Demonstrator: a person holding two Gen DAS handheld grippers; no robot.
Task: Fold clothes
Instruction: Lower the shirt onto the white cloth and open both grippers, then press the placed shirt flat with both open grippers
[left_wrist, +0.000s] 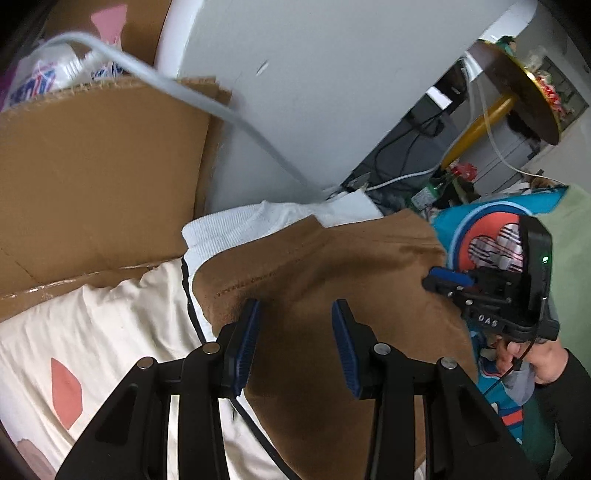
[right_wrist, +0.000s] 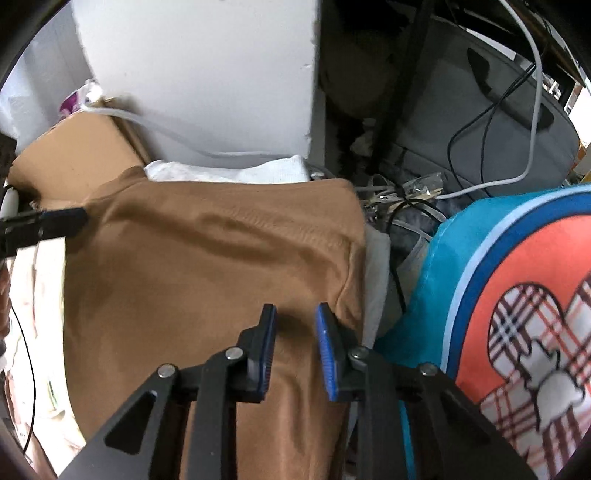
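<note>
**Brown garment spread between both grippers**

While the brown garment (left_wrist: 314, 266) lies flat over a white garment (left_wrist: 229, 225) on the bed sheet (left_wrist: 74, 325), the left gripper (left_wrist: 295, 343) hovers wide open above it; the right gripper (right_wrist: 294, 349), part-open at its right edge, grips nothing, probably to square the fold.

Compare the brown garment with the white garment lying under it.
The brown garment is smooth tan cloth lying on top, and almost all of it shows. The white garment is ribbed, lies underneath, and shows only as a strip along the brown garment's far edge. Both lie flat on the cream bedsheet, and neither is held.
</note>
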